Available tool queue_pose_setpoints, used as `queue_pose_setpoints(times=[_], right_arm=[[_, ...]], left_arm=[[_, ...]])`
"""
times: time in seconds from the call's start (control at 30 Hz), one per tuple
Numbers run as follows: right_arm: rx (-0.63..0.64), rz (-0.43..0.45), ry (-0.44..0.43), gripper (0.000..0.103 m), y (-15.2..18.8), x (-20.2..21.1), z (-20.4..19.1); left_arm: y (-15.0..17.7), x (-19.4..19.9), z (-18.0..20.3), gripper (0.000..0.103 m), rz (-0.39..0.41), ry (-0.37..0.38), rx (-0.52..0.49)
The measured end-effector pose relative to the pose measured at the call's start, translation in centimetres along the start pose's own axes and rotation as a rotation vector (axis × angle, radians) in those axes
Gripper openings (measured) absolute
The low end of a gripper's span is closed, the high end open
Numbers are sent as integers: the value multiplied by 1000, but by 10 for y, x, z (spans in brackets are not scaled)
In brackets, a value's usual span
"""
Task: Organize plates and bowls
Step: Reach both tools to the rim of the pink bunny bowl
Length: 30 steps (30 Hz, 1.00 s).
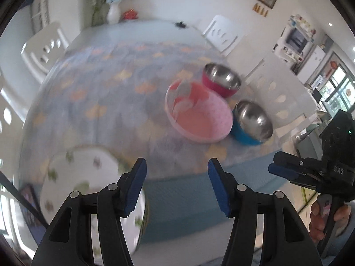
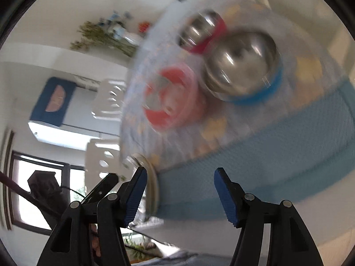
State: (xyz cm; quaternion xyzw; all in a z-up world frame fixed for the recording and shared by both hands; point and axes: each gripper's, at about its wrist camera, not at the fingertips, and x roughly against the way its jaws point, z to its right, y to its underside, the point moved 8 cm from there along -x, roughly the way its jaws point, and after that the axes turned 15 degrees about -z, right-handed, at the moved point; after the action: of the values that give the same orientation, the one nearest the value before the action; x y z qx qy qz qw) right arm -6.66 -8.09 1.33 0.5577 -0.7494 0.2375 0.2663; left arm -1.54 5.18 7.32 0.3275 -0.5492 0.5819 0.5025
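In the left wrist view a white floral plate point(image 1: 88, 184) lies at the table's near left edge, under my open, empty left gripper point(image 1: 177, 173). A pink plastic bowl point(image 1: 197, 113) sits mid-right on the table, with a red-sided steel bowl point(image 1: 221, 81) behind it and a blue-sided steel bowl point(image 1: 253, 122) to its right. My right gripper point(image 1: 284, 166) shows at the right edge, off the table. In the blurred, tilted right wrist view my right gripper point(image 2: 180, 188) is open and empty near the table's front edge; the pink bowl point(image 2: 170, 99), blue bowl point(image 2: 241, 68), red bowl point(image 2: 202, 31) and plate edge point(image 2: 150, 188) show.
The table point(image 1: 106, 97) has a blue patterned cloth. White chairs point(image 1: 42, 48) stand around it. A white vase of flowers point(image 1: 113, 13) and a small dark object point(image 1: 180, 24) sit at the far end.
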Motion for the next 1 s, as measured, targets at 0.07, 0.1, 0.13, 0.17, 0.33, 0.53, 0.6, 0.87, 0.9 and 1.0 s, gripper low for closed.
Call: queue_pose_setpoints(times=[0.07,0.1,0.13,0.17,0.33,0.53,0.6,0.87,0.9,1.0], right_arm=[[45,39,12,61,-9,6,-11],[55,49,36,61,-12,5,-14],[57,64,60,61,-16,4,-14],[56,75,54,61,-18,3,-13],[20,23,-1,61,-28,-22,-10],[-56,-34,4,61,-44,-47,12],[-77,-54,-7,61,-48,-55,17],[-56,-102,22,61,-69,-81,22],[-59,-106,24,61,-70,-83,23],[-75,-120,18,61,-71,-88,31]], left_arm=[[-16,-4,-2,55,-6,-9,0],[-21,-8,-3,55,-16,-18,0],[-29,-13,-3,55,-32,-27,-7],[-34,-17,-2,55,-40,-29,-15],[-52,-37,-2,55,-92,-66,-54],[-67,-56,-5,55,-109,-140,-91],[-73,-60,-7,55,-111,-118,-76],[-93,-97,-28,55,-155,0,82],[-95,-101,-32,55,-155,-11,103],[-97,-116,-40,55,-164,-32,142]])
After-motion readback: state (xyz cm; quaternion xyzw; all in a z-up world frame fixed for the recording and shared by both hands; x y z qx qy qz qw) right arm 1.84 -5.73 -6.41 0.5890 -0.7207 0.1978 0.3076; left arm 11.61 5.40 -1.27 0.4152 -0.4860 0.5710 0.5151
